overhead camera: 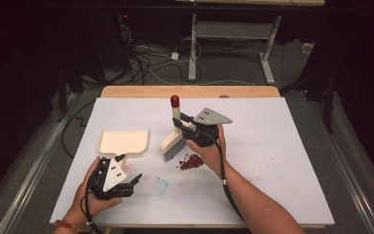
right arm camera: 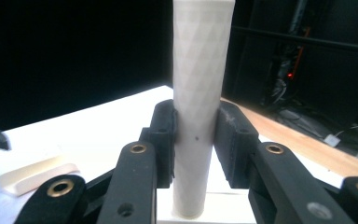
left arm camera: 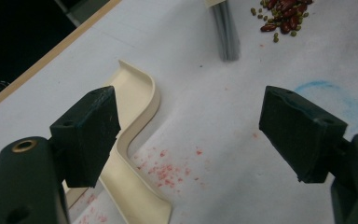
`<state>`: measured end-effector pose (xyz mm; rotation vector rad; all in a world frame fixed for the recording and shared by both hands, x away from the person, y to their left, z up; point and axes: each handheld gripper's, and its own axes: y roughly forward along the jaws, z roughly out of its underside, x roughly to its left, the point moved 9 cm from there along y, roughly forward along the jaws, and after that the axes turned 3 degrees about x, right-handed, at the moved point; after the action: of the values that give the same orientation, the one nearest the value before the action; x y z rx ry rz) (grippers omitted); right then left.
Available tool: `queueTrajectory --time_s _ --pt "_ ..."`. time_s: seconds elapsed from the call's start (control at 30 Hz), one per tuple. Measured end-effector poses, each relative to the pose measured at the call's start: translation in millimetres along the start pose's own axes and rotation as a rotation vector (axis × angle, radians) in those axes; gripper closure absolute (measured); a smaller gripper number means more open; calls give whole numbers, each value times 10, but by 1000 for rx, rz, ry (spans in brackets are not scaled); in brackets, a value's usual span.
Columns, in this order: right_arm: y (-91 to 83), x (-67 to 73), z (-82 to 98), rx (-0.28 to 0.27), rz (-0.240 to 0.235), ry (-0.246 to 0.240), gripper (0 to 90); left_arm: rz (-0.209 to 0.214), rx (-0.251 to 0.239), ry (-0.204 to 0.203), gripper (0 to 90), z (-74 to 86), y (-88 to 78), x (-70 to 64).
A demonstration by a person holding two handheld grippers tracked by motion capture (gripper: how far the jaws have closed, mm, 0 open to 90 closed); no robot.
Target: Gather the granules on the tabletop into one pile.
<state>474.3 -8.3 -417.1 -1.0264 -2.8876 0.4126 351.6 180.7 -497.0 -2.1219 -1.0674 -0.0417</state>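
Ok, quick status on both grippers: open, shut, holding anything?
Left gripper: open, nothing between its jaws, beside the cream plastic dustpan.
Right gripper: shut on the white-handled hand brush, upright.

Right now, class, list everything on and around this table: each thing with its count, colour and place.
brush: one, cream handle, red cap, grey bristles; upright mid-table, held by the handle
dustpan: one, cream; left of brush
beans: one pile, dark red with some green; right of the bristles
table: one, white top, wooden far edge
cables: several, on the floor behind
left claw: black, open, beside the dustpan
right claw: black, shut on the brush handle
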Motion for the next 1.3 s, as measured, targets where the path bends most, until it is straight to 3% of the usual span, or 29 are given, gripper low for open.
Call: queueTrajectory --time_s 0.43,0.6,0.73,0.9,1.13,1.3 --pt "-452 -89 67 8 11 -36 703 -1 8 13 195 -17 7 -22" --pt "-493 -114 6 -17 10 -6 703 -4 4 11 195 -28 12 -18" --pt "-453 -22 -80 -45 -21 -1 703 -12 0 6 195 -29 -4 9" --pt "-342 211 -151 -55 -118 -6 703 -29 -13 -15 195 -20 -46 63" --pt "-135 615 -143 -26 -368 -48 702 -47 -21 -30 195 2 -106 127" --pt "6 722 -66 -1 -463 -56 702 -46 -22 -35 195 12 -108 125"
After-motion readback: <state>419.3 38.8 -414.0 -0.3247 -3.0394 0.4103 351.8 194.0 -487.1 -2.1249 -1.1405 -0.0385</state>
